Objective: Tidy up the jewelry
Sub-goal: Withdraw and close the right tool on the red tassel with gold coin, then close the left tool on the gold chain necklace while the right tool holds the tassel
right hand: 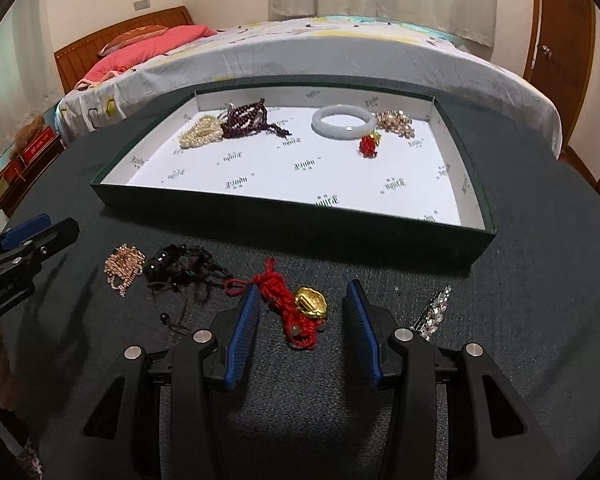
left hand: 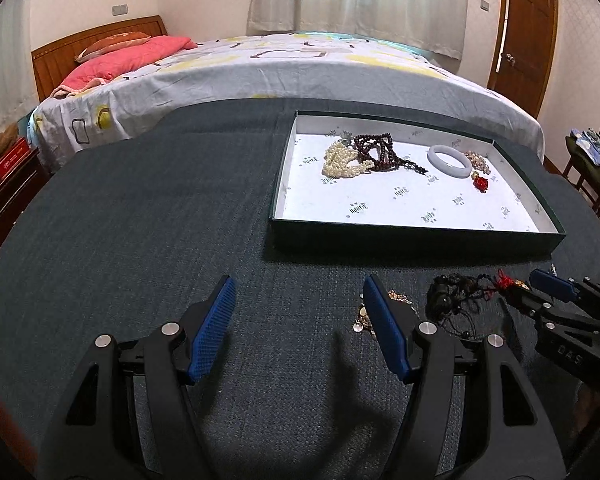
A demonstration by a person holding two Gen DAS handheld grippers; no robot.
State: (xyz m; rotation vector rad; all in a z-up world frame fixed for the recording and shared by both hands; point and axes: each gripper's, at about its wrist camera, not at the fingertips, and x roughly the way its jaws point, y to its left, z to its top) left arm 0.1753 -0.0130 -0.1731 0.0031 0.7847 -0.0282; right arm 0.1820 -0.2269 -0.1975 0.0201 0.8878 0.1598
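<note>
A dark green tray with white lining holds a pearl strand, dark red beads, a pale jade bangle, a gold chain and a red charm. On the cloth in front lie a red cord with a gold pendant, a black cord necklace, a rose-gold chain and a silver clip. My right gripper is open around the red cord. My left gripper is open and empty, left of the rose-gold chain.
The table has a dark blue-grey cloth. A bed stands behind it, a wooden door at the back right, and a chair with clothes at the far right.
</note>
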